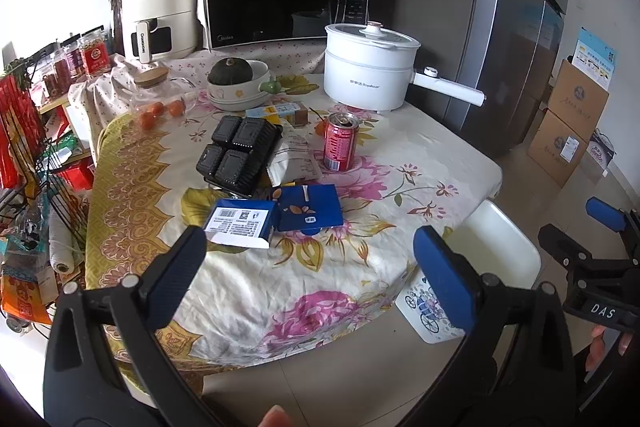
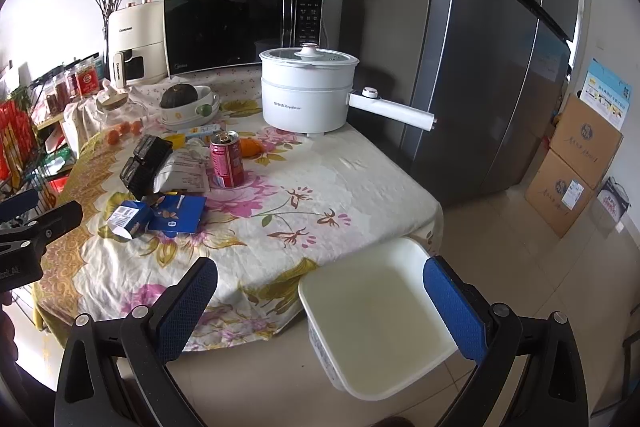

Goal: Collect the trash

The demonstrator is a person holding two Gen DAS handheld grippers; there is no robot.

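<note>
On table: red can [image 1: 340,142], blue carton [image 1: 241,223]; both tools spread, empty

Tabletop [image 1: 420,163], floral cloth: red can [image 1: 340,141], blue cartons [image 1: 276,217], black tray [image 1: 236,155], white cooker [image 1: 370,67].

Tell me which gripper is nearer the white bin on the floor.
Right. The right gripper hovers open directly above the white bin; the left gripper is off to the bin's left, over the table edge.

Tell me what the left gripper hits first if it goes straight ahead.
Probably the blue carton lying on the table, just past the open left gripper. Depth is hard to judge; if it passes above that, the black tray comes next.
</note>
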